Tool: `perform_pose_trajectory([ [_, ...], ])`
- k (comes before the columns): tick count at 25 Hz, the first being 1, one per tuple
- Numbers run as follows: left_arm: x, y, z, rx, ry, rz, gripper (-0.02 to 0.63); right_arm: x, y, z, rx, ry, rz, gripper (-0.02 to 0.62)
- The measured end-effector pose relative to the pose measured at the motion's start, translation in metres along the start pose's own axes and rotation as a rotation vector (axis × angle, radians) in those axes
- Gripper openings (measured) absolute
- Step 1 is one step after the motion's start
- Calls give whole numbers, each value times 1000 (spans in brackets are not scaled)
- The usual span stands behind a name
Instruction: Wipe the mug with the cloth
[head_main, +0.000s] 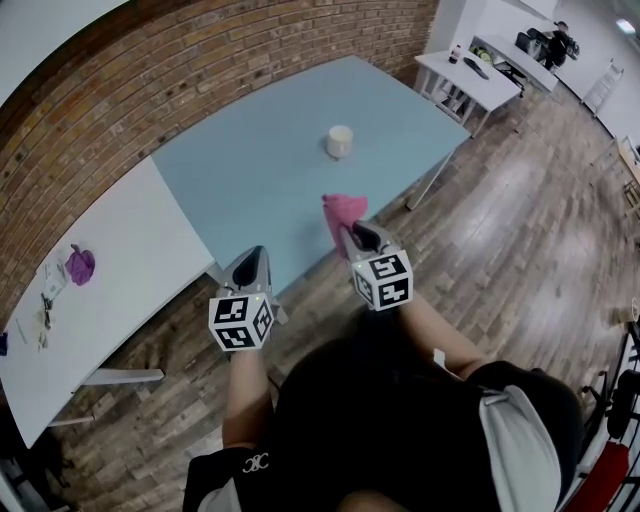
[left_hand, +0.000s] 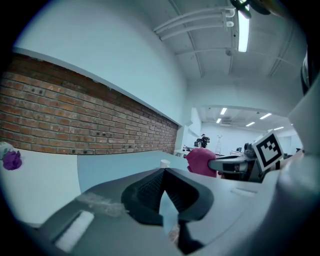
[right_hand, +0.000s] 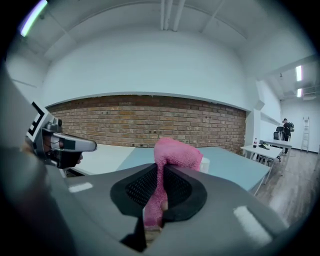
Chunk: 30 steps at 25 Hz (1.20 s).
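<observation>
Standing upright and alone on a pale blue rectangular tabletop (head_main: 250, 170) is a small white cylindrical mug (head_main: 340, 141), well apart from both tools; any handle is too small to make out. The right gripper (head_main: 352, 234), grey with a black-and-white marker cube, has its jaws clamped on a bright pink fluffy cloth (head_main: 343, 211). The cloth bunches above the tips over the table's near edge, and its lower end hangs between the ribbed black pads. In the right gripper view the cloth covers most of the mug, leaving only a white sliver showing at its right side. The left gripper (head_main: 254, 258) has the same build, its jaws brought together with nothing between them, and it is held level beside the right one, short of the table edge. The adjoining white tabletop (head_main: 120, 260) carries a crumpled purple item (head_main: 81, 265) and a few small oddments too tiny to identify. The person's forearms and dark-clad torso are cut off by the lower frame edge. A distant person at the far white desks is only a dark figure.
</observation>
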<state>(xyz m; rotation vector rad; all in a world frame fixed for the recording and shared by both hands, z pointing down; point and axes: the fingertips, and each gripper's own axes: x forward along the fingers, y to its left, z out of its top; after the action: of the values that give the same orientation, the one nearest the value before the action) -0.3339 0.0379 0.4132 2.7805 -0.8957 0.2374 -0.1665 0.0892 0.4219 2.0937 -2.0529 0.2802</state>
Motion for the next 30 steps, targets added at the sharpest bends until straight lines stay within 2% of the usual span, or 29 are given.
perform_pose_trajectory([
  [7, 85, -5, 3, 7, 27, 75, 3, 66, -90, -5, 34, 5, 39, 38],
  [14, 178, -29, -4, 8, 108, 163, 3, 101, -196, -14, 38, 20, 86, 38],
  [18, 236, -58, 8, 36, 140, 219, 3, 112, -256, -18, 32, 43, 190, 38],
  [22, 279, -83, 18, 69, 157, 310, 3, 134, -295, -22, -50, 77, 324, 38],
  [25, 299, -96, 23, 70, 164, 339, 3, 152, -308, -21, -92, 97, 402, 38],
  [30, 312, -90, 6, -2, 206, 376, 3, 172, -295, -32, -58, 171, 543, 38],
])
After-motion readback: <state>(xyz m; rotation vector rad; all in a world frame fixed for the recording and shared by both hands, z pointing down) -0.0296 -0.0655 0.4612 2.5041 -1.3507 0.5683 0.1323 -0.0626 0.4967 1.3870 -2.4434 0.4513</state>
